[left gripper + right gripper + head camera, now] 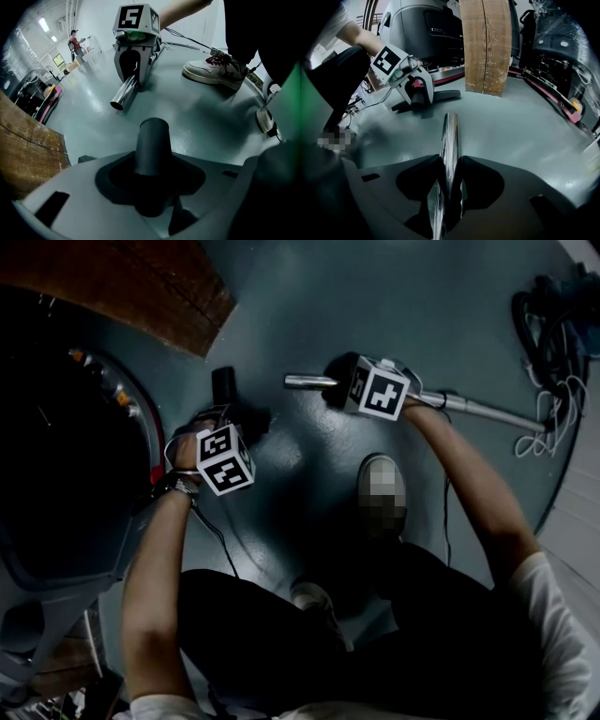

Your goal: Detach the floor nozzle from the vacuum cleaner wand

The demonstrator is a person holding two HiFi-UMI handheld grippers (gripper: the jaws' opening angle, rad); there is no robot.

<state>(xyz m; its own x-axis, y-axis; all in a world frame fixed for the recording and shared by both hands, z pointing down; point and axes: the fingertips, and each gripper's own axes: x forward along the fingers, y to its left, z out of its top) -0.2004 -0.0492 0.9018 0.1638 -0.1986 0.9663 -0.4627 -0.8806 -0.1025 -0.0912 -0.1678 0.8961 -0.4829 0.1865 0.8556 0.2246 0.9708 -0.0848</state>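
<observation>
Head view, left gripper (225, 416): pointing steeply down at the grey floor and closing round the dark neck of the floor nozzle (223, 386).
Head view, right gripper (335, 385): clamping the metal wand (487, 412), whose bare open end is sticking out past the jaws toward the nozzle but standing apart from it.
Head view, hard to read: the nozzle's body is melting into shadow beside the left gripper, and the wand's far end is running into a tangle of cables (548, 418) at the right edge.
Left gripper view, jaws: sitting on either side of the upright neck (153, 140), seemingly pressing it, though the contact itself is lying in dark.
Left gripper view, beyond: the right gripper (132, 77) is holding the wand (123, 95) low over the floor, near a shoe (213, 70).
Right gripper view, jaws: pinching the wand (451, 136) from both sides.
Right gripper view, beyond: the left gripper (417, 96) is standing on the nozzle (443, 95), which is lying flat near a wooden board (485, 42).
Step in hand: the two parts are looking already separated, so the pulling apart seems to be finishing.
Next move: probably laying both parts down and letting go.
</observation>
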